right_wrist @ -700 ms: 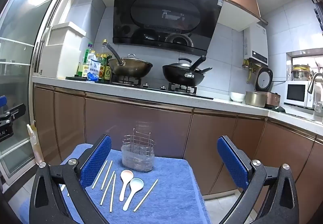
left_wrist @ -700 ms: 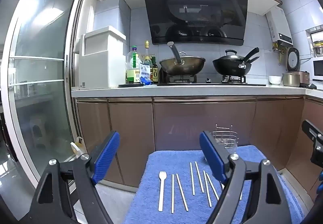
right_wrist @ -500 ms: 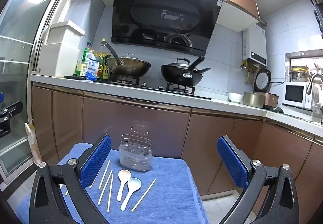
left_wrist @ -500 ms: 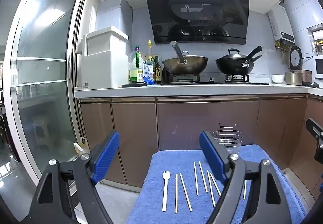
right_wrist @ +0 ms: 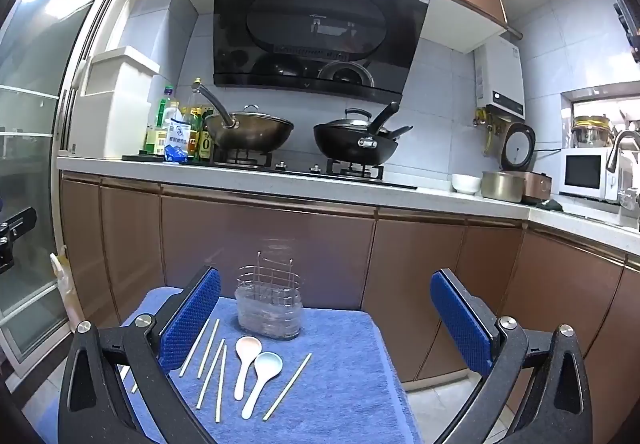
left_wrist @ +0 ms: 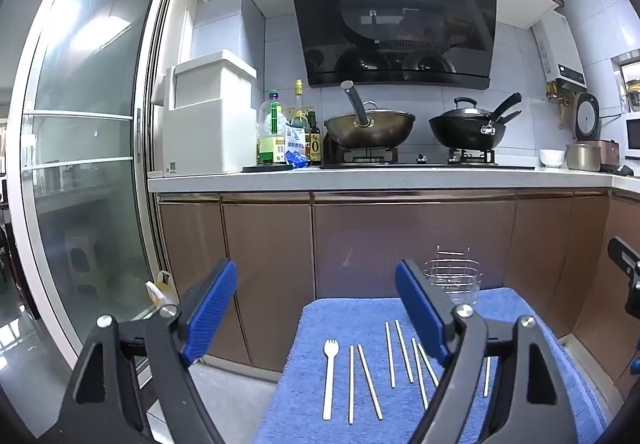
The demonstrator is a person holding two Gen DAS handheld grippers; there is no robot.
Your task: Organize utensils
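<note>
Blue towel (right_wrist: 344, 372) is laid with chopsticks (left_wrist: 390, 354), fork (left_wrist: 329, 376) and spoons (right_wrist: 256, 368); wire holder (right_wrist: 269, 304) is seen at twelve o'clock. Left gripper (left_wrist: 316, 312) and right gripper (right_wrist: 326, 318) are held spread, empty.

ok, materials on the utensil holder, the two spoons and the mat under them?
Wire utensil holder: looks like shiny chrome metal wire in a clear plastic base, which you can see through. Two pale spoons: smooth, matte, probably plastic or ceramic; can't tell which. Blue mat: fuzzy pile, looks like terry cloth towel.

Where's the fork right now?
In the left wrist view, the fork lies at the left end of the blue towel, beside the chopsticks.
</note>
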